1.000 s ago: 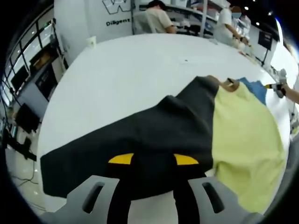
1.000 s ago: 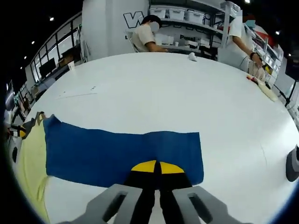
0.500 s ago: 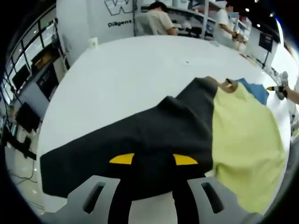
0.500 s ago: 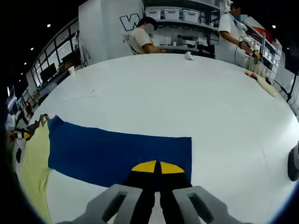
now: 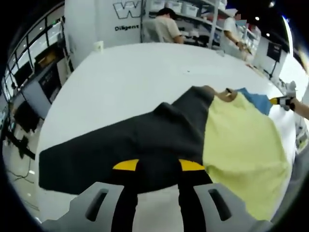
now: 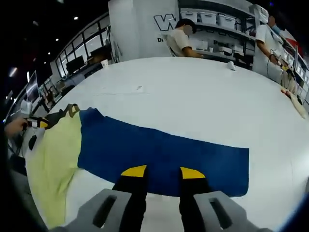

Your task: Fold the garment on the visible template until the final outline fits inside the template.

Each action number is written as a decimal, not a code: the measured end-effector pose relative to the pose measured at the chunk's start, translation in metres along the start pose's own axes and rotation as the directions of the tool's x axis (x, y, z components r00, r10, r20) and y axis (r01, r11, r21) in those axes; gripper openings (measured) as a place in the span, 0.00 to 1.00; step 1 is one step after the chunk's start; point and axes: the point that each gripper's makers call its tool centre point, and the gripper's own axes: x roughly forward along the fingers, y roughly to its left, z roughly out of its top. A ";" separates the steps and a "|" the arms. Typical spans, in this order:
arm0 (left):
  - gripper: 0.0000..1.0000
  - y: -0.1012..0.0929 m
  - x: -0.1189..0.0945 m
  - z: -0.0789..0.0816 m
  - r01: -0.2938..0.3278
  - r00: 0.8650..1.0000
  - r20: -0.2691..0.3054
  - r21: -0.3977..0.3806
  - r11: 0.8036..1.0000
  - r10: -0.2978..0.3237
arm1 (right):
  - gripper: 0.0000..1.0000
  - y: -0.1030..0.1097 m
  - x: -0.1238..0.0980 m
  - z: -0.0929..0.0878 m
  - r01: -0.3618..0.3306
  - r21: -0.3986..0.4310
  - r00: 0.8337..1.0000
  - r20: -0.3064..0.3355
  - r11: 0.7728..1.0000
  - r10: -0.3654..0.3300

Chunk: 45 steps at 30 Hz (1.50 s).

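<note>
Your right gripper (image 6: 163,172) is letting go: a moment back its yellow tips sat pinched together on the near edge of the blue sleeve (image 6: 164,155), and now the jaws stand apart with the blue fabric lying flat between them. That sleeve is stretched out straight across the white table (image 6: 193,96), away from the yellow-green body panel (image 6: 53,159), which lies to the left in the right gripper view.

Over on your left side, the left gripper (image 5: 159,166) is spread as well, jaws apart, tips resting over the near hem of the dark grey sleeve (image 5: 120,150). Nothing is clamped there, and that has not altered over the last second. The grey sleeve reaches out flat from the body panel (image 5: 241,150), and the tan collar (image 5: 227,95) sits at the far end with a sliver of blue beyond it.

So the garment lies spread wide, both sleeves fully out, and I judge the flattening done with no fold made yet. I cannot pick out the template outline under the fabric in either view. From here you probably need to regrip a sleeve end and bring it in over the yellow-green body. People are working at the shelves (image 6: 212,29) beyond the table.
</note>
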 end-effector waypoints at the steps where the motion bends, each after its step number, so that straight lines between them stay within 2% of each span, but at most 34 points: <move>1: 0.30 0.001 0.001 0.000 -0.009 1.000 0.000 0.007 1.000 0.009 | 0.19 -0.004 0.008 0.005 0.017 0.022 1.000 0.018 1.000 -0.017; 2: 0.31 0.000 0.000 0.000 -0.007 1.000 -0.003 -0.002 1.000 0.007 | 0.19 -0.011 0.014 0.003 0.031 0.006 0.999 0.024 1.000 -0.031; 3: 0.32 -0.001 0.000 0.001 -0.019 1.000 -0.014 -0.010 1.000 0.019 | 0.19 -0.004 0.004 0.002 0.034 0.030 0.998 0.050 0.999 -0.035; 4: 0.33 -0.002 -0.001 0.003 -0.028 0.999 -0.035 -0.014 1.000 0.027 | 0.19 -0.003 -0.005 0.006 0.006 -0.010 0.992 0.126 1.000 -0.005; 5: 0.34 0.003 0.001 0.002 -0.027 0.999 -0.038 -0.021 0.999 0.026 | 0.19 0.003 -0.010 0.001 0.021 -0.028 0.992 0.122 0.999 -0.017; 6: 0.34 0.002 0.001 0.001 -0.027 0.999 -0.027 -0.020 0.999 0.027 | 0.19 -0.007 0.003 -0.008 -0.008 0.028 1.000 0.008 1.000 0.008; 7: 0.34 0.000 0.000 0.001 -0.031 0.999 -0.017 -0.027 0.999 0.030 | 0.19 -0.006 0.002 -0.008 0.005 0.006 1.000 -0.013 1.000 -0.005; 8: 0.33 0.000 0.000 0.001 -0.031 0.999 -0.015 -0.028 0.999 0.031 | 0.19 -0.008 0.006 -0.009 -0.023 0.012 0.999 -0.033 1.000 0.024; 9: 0.32 0.001 0.001 0.003 -0.041 0.999 -0.009 -0.049 0.998 0.041 | 0.19 -0.014 -0.002 -0.001 0.049 0.062 0.996 0.070 0.997 -0.054; 10: 0.31 0.001 0.001 0.002 -0.048 0.999 -0.006 -0.055 0.997 0.048 | 0.19 -0.016 -0.004 -0.006 0.044 0.116 0.996 0.070 0.992 -0.053; 12: 0.33 0.001 0.002 0.002 -0.050 0.999 -0.005 -0.061 0.997 0.050 | 0.19 -0.045 -0.006 -0.003 0.076 0.120 0.993 0.080 0.990 -0.086; 14: 0.33 0.000 0.001 0.001 -0.052 0.999 -0.005 -0.063 0.997 0.052 | 0.19 -0.062 -0.005 -0.001 0.083 0.219 0.989 0.105 0.972 -0.108; 15: 0.33 -0.002 0.000 0.000 -0.056 0.998 0.001 -0.064 0.996 0.056 | 0.19 -0.079 -0.020 -0.014 0.194 0.232 0.971 0.090 0.953 -0.220; 16: 0.31 -0.001 0.000 0.000 -0.058 0.998 0.006 -0.069 0.996 0.058 | 0.19 -0.080 -0.018 -0.018 0.130 0.268 0.984 0.083 0.954 -0.158; 17: 0.29 -0.002 0.000 -0.001 -0.059 0.998 0.010 -0.070 0.996 0.060 | 0.19 -0.084 -0.023 -0.019 0.154 0.194 0.982 0.077 0.969 -0.171; 18: 0.28 -0.002 0.000 0.000 -0.059 0.998 0.015 -0.073 0.996 0.060 | 0.19 -0.071 -0.026 -0.018 0.127 0.174 0.986 0.090 0.977 -0.144; 19: 0.27 0.000 0.001 0.000 -0.058 0.998 0.014 -0.072 0.996 0.059 | 0.19 -0.055 -0.021 -0.015 0.065 0.182 0.991 0.102 0.981 -0.085; 20: 0.27 0.000 0.002 0.000 -0.059 0.998 0.011 -0.075 0.995 0.060 | 0.18 -0.050 -0.019 -0.014 0.065 0.177 0.992 0.099 0.982 -0.084; 23: 0.27 -0.002 0.001 -0.001 -0.062 0.998 0.015 -0.079 0.995 0.064 | 0.18 -0.012 -0.014 -0.001 -0.034 0.125 0.992 0.122 0.992 0.018; 24: 0.27 -0.001 0.002 0.000 -0.061 0.998 0.016 -0.079 0.995 0.062 | 0.18 0.000 -0.011 0.002 -0.039 0.098 0.994 0.110 0.994 0.028; 26: 0.27 -0.001 0.001 -0.002 -0.067 0.997 0.019 -0.098 0.993 0.070 | 0.18 0.020 -0.012 0.006 -0.065 0.070 0.990 0.129 0.995 0.055; 27: 0.27 -0.009 -0.006 -0.005 -0.062 0.998 0.024 -0.111 0.992 0.065 | 0.18 0.034 -0.015 0.005 -0.097 0.046 0.988 0.128 0.994 0.090; 28: 0.27 -0.013 -0.008 -0.001 -0.041 0.997 0.064 -0.119 0.992 0.049 | 0.17 0.045 -0.020 0.001 -0.108 0.035 0.987 0.122 0.994 0.103; 30: 0.27 -0.031 -0.040 -0.011 0.002 0.996 0.084 -0.125 0.992 0.009 | 0.17 0.059 -0.026 0.002 -0.135 0.022 0.983 0.128 0.991 0.132; 31: 0.26 -0.045 -0.057 -0.018 0.019 0.996 0.087 -0.131 0.991 -0.007 | 0.17 0.064 -0.027 0.005 -0.143 0.005 0.982 0.127 0.990 0.141; 33: 0.26 -0.084 -0.082 -0.058 0.092 0.995 0.055 -0.110 0.990 -0.087 | 0.17 0.083 -0.025 0.022 -0.179 -0.040 0.975 0.130 0.983 0.183; 34: 0.26 -0.102 -0.091 -0.082 0.150 0.989 0.010 -0.116 0.982 -0.150 | 0.16 0.098 -0.025 0.044 -0.214 -0.086 0.965 0.136 0.973 0.224; 36: 0.25 -0.119 -0.102 -0.101 0.187 0.982 0.010 -0.149 0.971 -0.188 | 0.16 0.109 -0.023 0.065 -0.222 -0.139 0.961 0.137 0.965 0.241; 37: 0.23 -0.127 -0.105 -0.108 0.212 0.977 0.018 -0.161 0.964 -0.212 | 0.16 0.124 -0.022 0.086 -0.236 -0.171 0.954 0.147 0.957 0.261; 38: 0.22 -0.143 -0.117 -0.121 0.240 0.970 0.018 -0.201 0.950 -0.241 | 0.16 0.136 -0.020 0.095 -0.249 -0.204 0.949 0.142 0.947 0.281; 39: 0.21 -0.149 -0.121 -0.124 0.255 0.966 0.024 -0.220 0.942 -0.256 | 0.16 0.139 -0.016 0.105 -0.260 -0.223 0.946 0.134 0.940 0.294; 41: 0.20 -0.172 -0.128 -0.141 0.301 0.951 0.005 -0.233 0.925 -0.308 | 0.15 0.166 -0.002 0.110 -0.301 -0.271 0.936 0.102 0.915 0.338; 43: 0.19 -0.184 -0.128 -0.148 0.323 0.944 0.004 -0.234 0.917 -0.331 | 0.14 0.191 0.021 0.109 -0.355 -0.314 0.924 0.024 0.881 0.381; 45: 0.18 -0.186 -0.123 -0.151 0.316 0.946 0.004 -0.249 0.916 -0.325 | 0.13 0.208 0.034 0.113 -0.380 -0.346 0.915 -0.008 0.858 0.403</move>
